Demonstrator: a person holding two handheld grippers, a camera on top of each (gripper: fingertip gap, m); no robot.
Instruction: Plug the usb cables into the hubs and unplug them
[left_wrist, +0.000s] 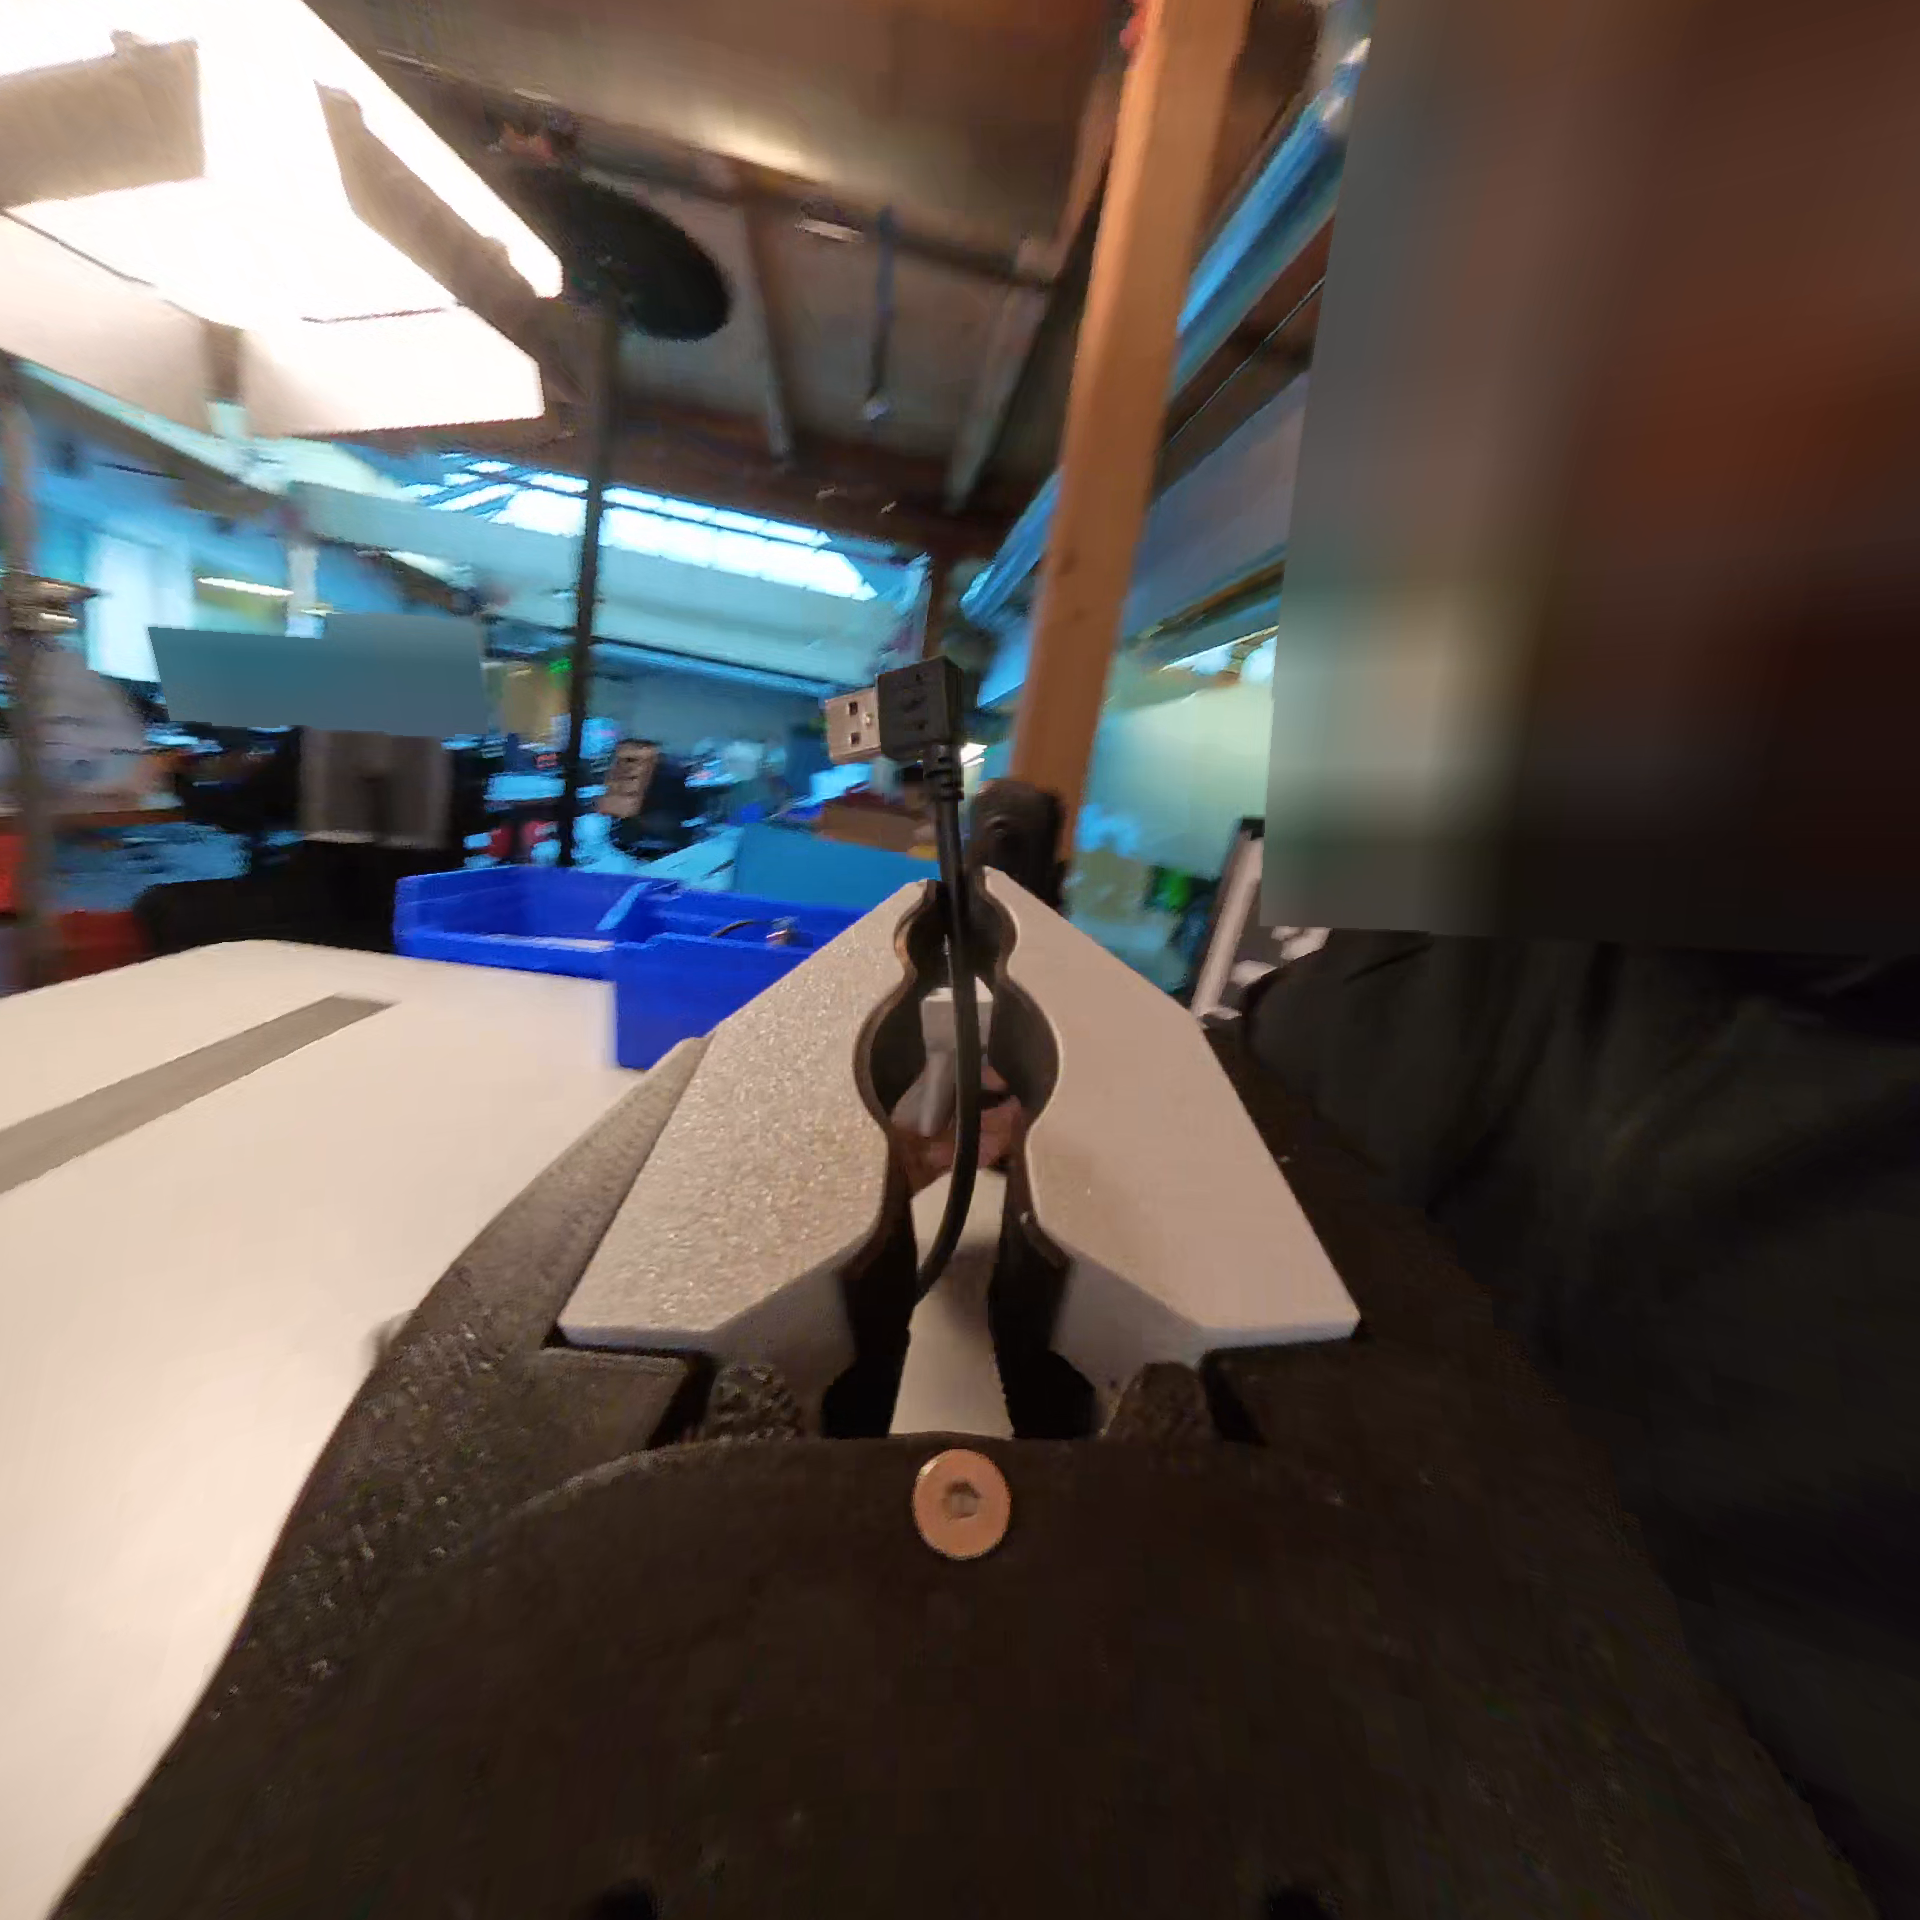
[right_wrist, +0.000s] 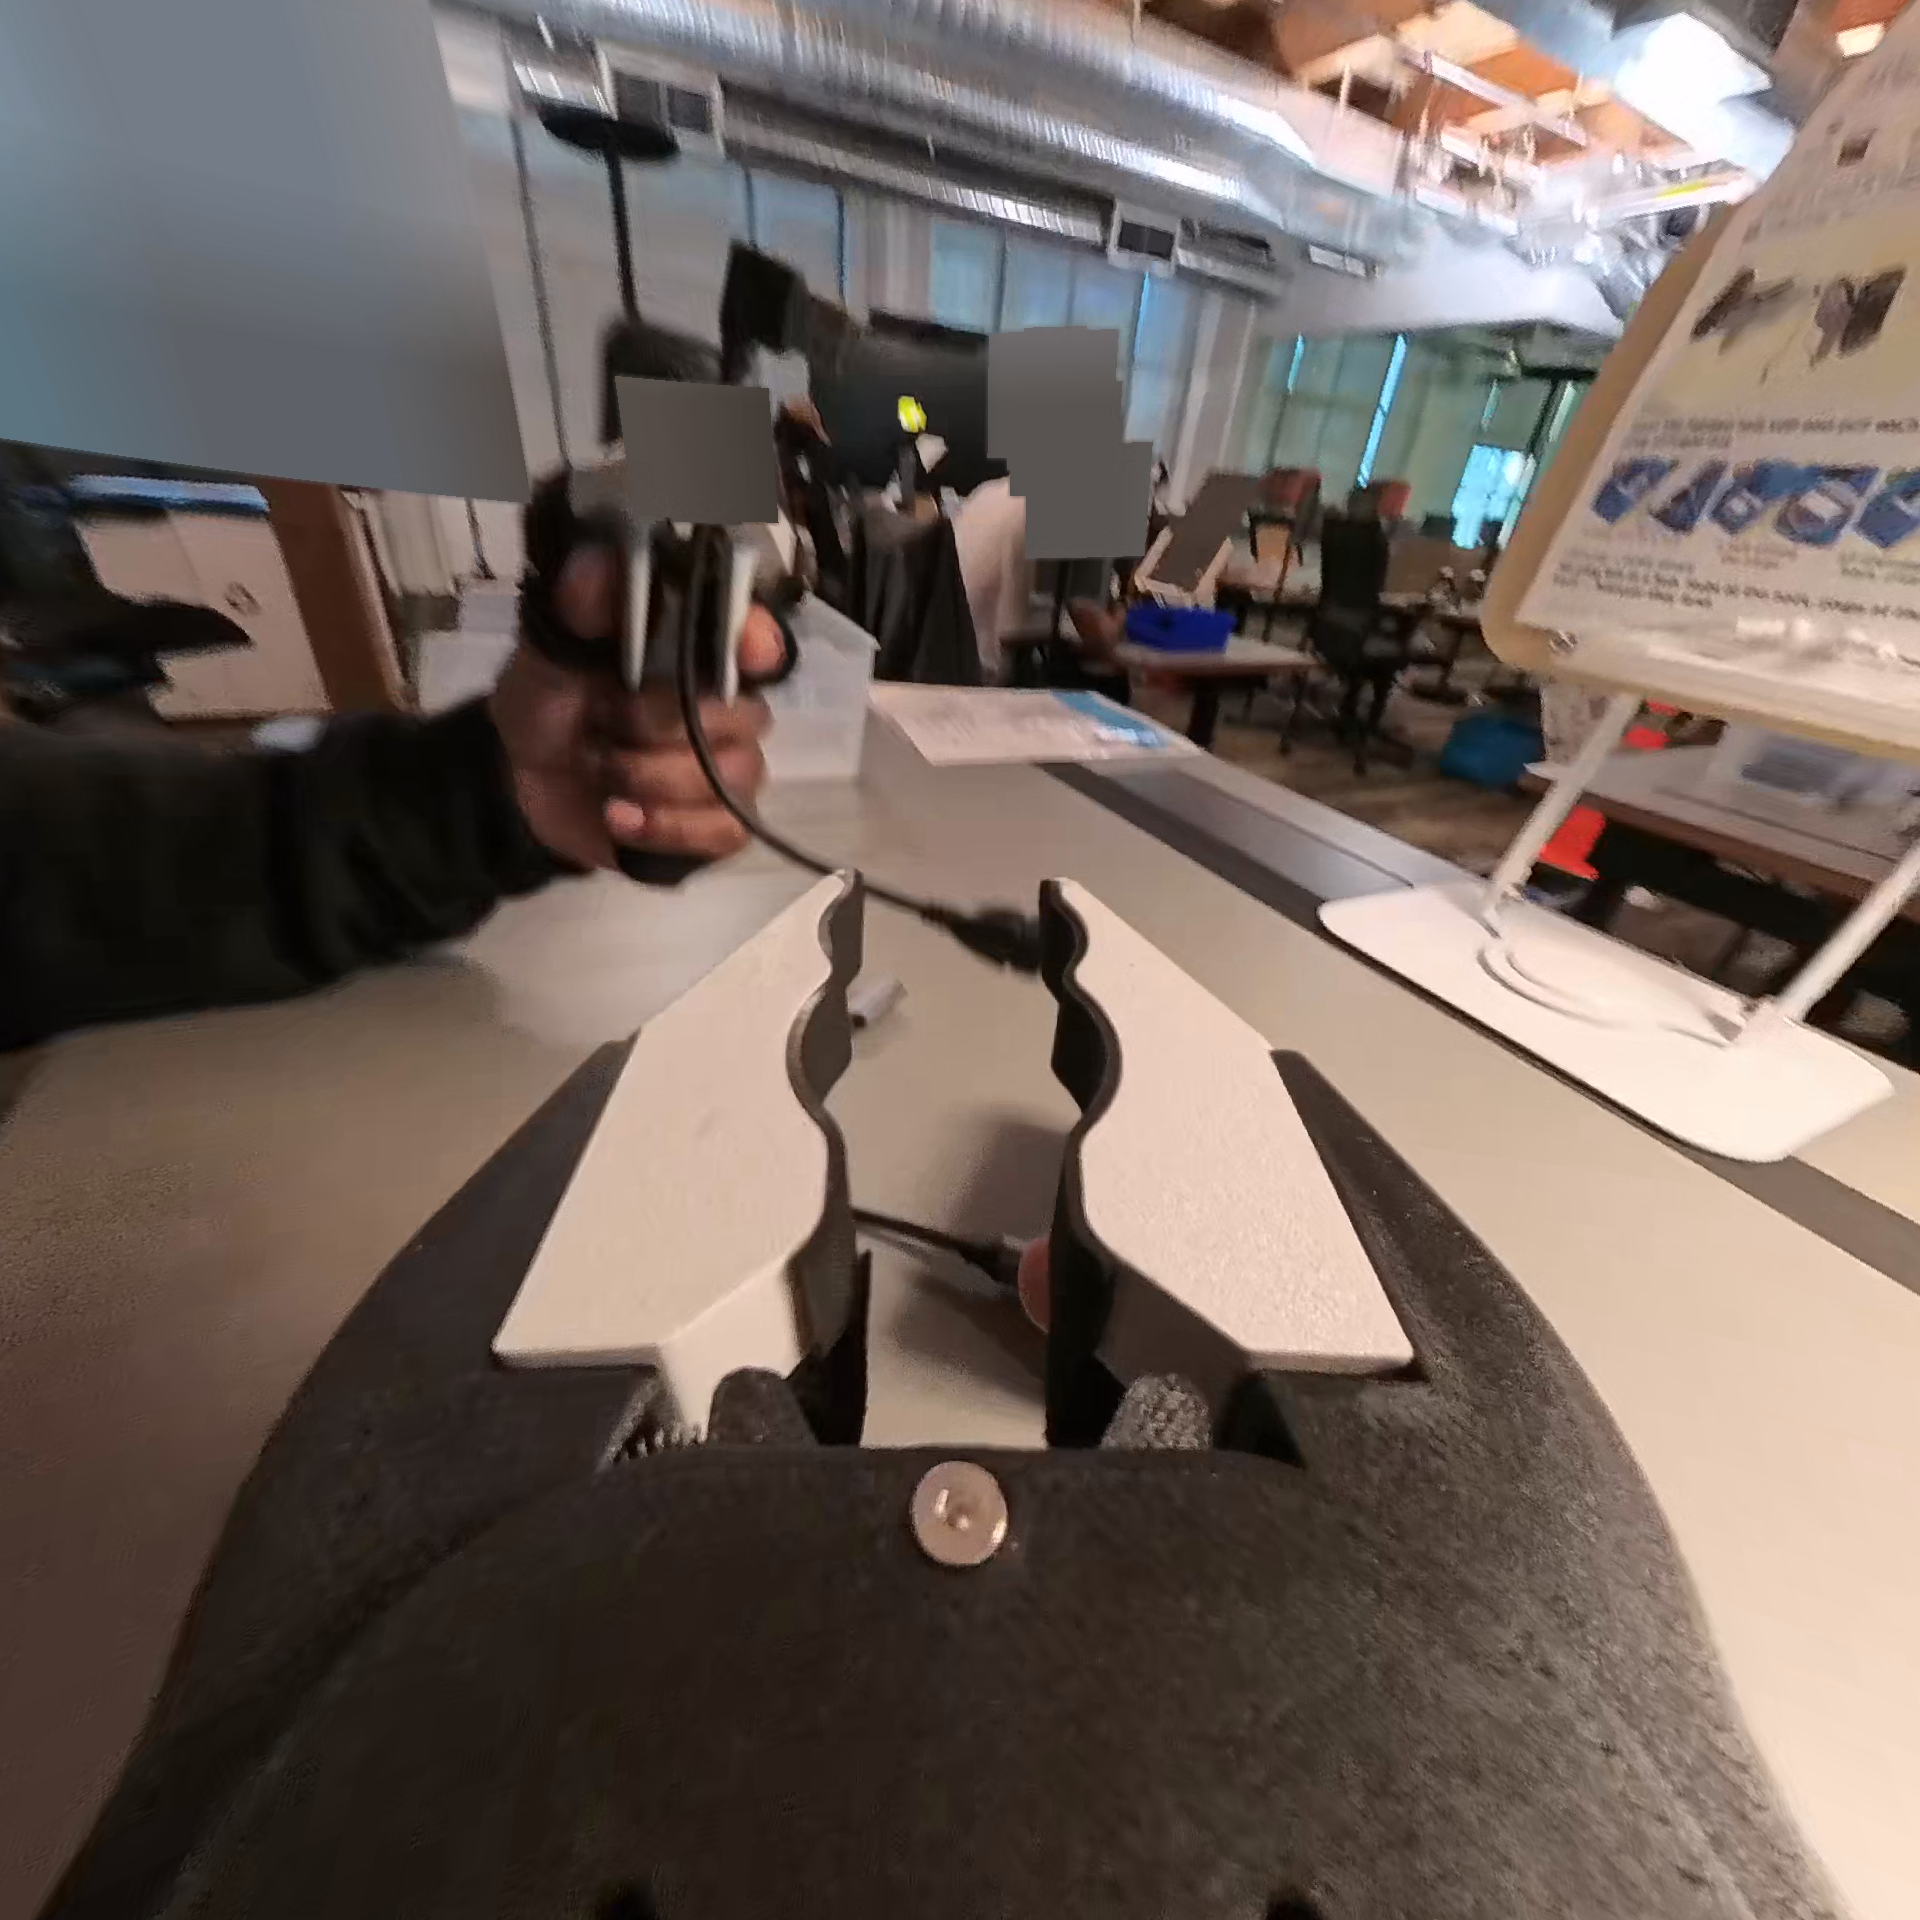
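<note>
In the left wrist view my left gripper (left_wrist: 956, 909) is shut on a thin black USB cable (left_wrist: 961, 1039). The cable's right-angle plug (left_wrist: 896, 715) sticks up above the fingertips with its metal end pointing left. In the right wrist view my right gripper (right_wrist: 951, 904) is open over the table. The same cable (right_wrist: 727, 790) hangs from the left gripper (right_wrist: 686, 623), held in a hand further back on the left. It ends in a black connector (right_wrist: 987, 940) just beyond my right fingertips. A small silver piece (right_wrist: 875, 1000) lies on the table between the fingers. No hub is clearly visible.
A white stand (right_wrist: 1558, 997) holding a printed sheet is at the right on the grey table (right_wrist: 260, 1195). A clear plastic box (right_wrist: 821, 707) and papers (right_wrist: 1018, 727) sit at the back. A blue bin (left_wrist: 623, 935) stands beyond the table edge. A dark sleeve (right_wrist: 208, 852) crosses the left side. The tips of one gripper are about 12 centimeters away from the tips of the other.
</note>
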